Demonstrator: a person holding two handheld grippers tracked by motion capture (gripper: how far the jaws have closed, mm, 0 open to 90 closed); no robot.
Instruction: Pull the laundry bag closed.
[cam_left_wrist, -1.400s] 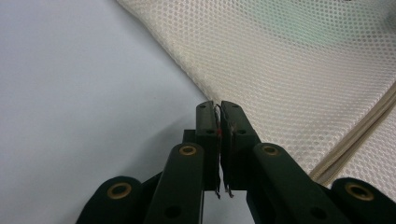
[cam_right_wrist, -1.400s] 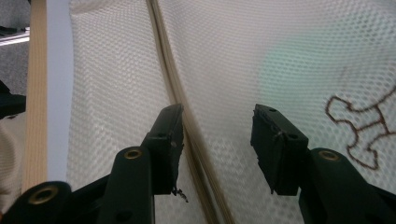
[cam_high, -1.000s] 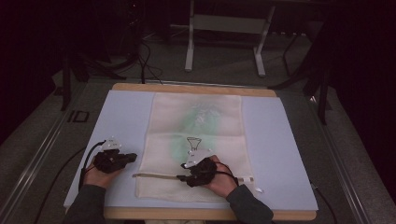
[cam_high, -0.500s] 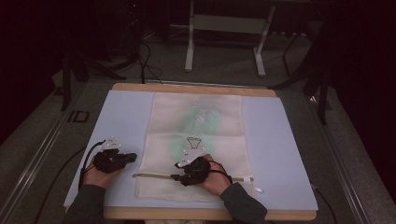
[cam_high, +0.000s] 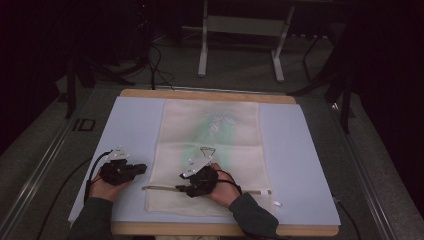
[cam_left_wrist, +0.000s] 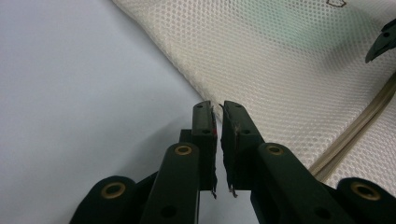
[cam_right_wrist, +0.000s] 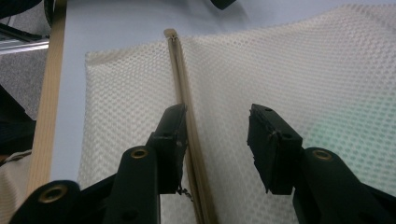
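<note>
Mesh laundry bag (cam_high: 210, 165) lies flat mid-surface, its zipper (cam_right_wrist: 187, 126) apparently shut, though the near end is hidden. Right claw (cam_high: 192, 189), jaws wide and just closing, straddles the zipper gripping nothing; left claw (cam_left_wrist: 218, 140), empty and just easing to a slit, rests at the bag's edge. Pale blue surface (cam_high: 135, 125) on wooden board; dark room, metal stand (cam_high: 240, 45) behind

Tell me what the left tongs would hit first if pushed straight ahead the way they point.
Probably the edge of the mesh bag: the left tongs point at its border just ahead, nothing between them, though depth is hard to judge.
</note>
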